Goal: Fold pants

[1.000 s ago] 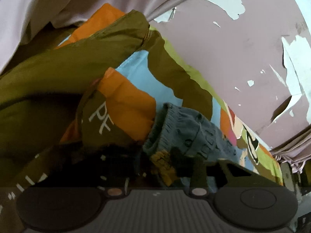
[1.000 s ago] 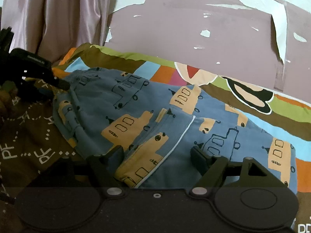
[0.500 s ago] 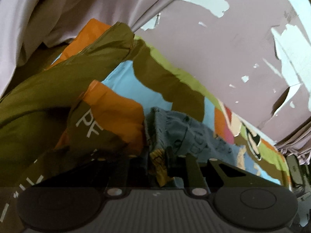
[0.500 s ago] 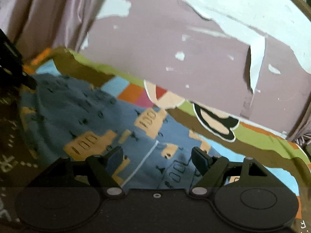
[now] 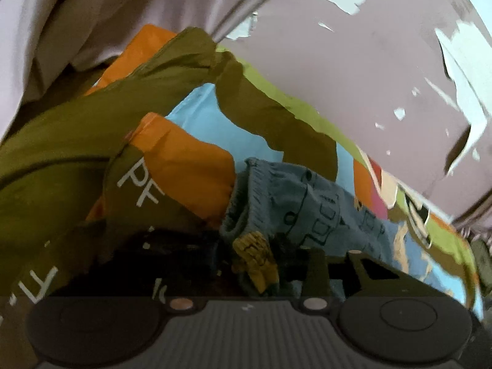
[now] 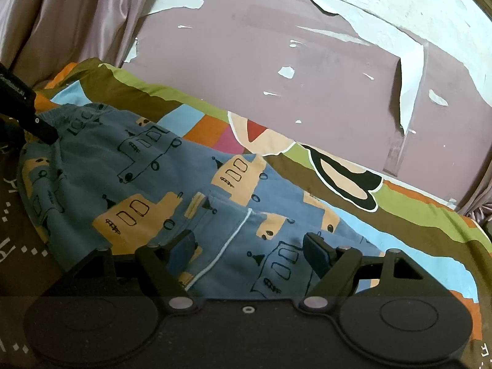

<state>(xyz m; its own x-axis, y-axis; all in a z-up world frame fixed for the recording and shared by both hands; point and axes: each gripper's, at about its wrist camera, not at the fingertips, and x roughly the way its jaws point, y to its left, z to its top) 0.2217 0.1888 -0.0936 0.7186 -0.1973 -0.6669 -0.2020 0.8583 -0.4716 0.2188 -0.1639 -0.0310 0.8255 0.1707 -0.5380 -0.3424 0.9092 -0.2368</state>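
- Pants (image 6: 196, 184): blue, printed with tan and outlined trucks; spread flat on the patchwork bedsheet (image 6: 415, 215), waistband end toward the left of the right wrist view, white piping seam running down toward the camera.
- In the left wrist view, gathered waistband of the pants (image 5: 276, 196) bunched against a raised orange and olive fold of the sheet (image 5: 184, 166).
- Left gripper (image 5: 255, 264): jaws narrow, just been opening; tan and blue bunch of fabric between them; cannot tell whether the pads press on it, that area being dark.
- Left gripper also seen at the left edge of the right wrist view (image 6: 27, 113), tip at the waistband.
- Right gripper (image 6: 250, 247): jaws wide, low over the pants, nothing gripped; seam between the fingers.
- Beyond the bed: mauve wall (image 6: 307, 61) with peeling paint, pale curtain (image 6: 61, 15) at left.
- No containers in view.
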